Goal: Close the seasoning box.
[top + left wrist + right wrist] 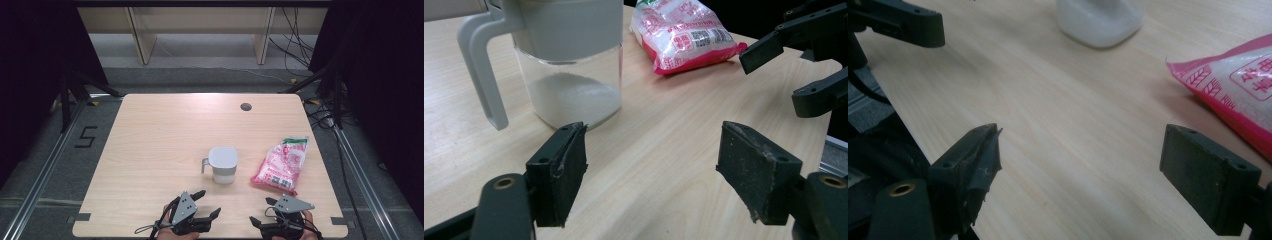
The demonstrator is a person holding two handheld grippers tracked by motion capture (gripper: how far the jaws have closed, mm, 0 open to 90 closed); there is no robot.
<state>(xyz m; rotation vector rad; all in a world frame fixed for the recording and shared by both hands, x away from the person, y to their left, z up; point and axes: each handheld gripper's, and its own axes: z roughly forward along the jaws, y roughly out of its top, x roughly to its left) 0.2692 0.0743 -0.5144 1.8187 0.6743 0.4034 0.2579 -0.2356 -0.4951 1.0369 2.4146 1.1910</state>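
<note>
A clear jug [222,165] with a grey lid and a handle on its left stands right of the table's middle, white powder in its bottom [569,95]. To its right lies a pink and white bag [281,165]. My left gripper [210,202] rests near the front edge, below the jug, open with nothing between its jaws [651,160]. Beside it, my right gripper [261,210] sits just below the bag, also open and empty [1080,160]. The jug's base [1098,22] and the bag's corner [1238,85] lie ahead of it.
The wooden table [165,130] has a round cable hole [245,106] near its far edge. Behind the table stand wooden shelf legs [142,40]. Cables [300,45] trail over the floor at the right, and a metal rail [45,165] runs along the left.
</note>
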